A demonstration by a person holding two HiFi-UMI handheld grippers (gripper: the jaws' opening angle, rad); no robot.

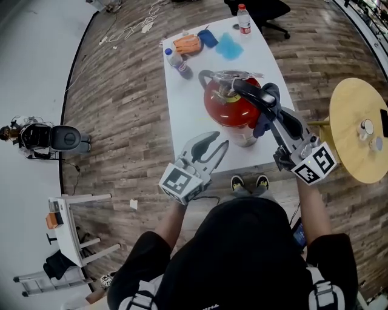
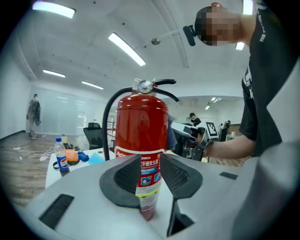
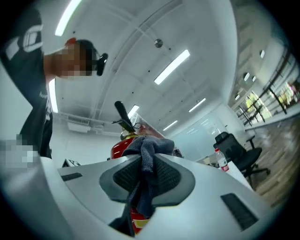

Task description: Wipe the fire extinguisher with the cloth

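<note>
Left tongs (image 1: 213, 144) first, and we see them spread wide with nothing between the pads, hovering just off the table's (image 1: 182, 115) near edge and aimed at the fire extinguisher (image 1: 227, 109). Over to the right tongs (image 1: 250, 92): we have them pinching a bunched dark grey-blue cloth (image 3: 151, 149), a fold squeezed between the pads and the rest hanging below. We find that cloth up by the extinguisher's head, on the side toward the table's right edge; whether it presses the red shell we cannot tell. The red cylinder stands upright near the table's near edge, toward the near right corner, its black hose looping down one side. Farther back we spot a cola bottle (image 1: 177, 62) by the left edge and a water bottle (image 1: 244, 18) at the far edge.
</note>
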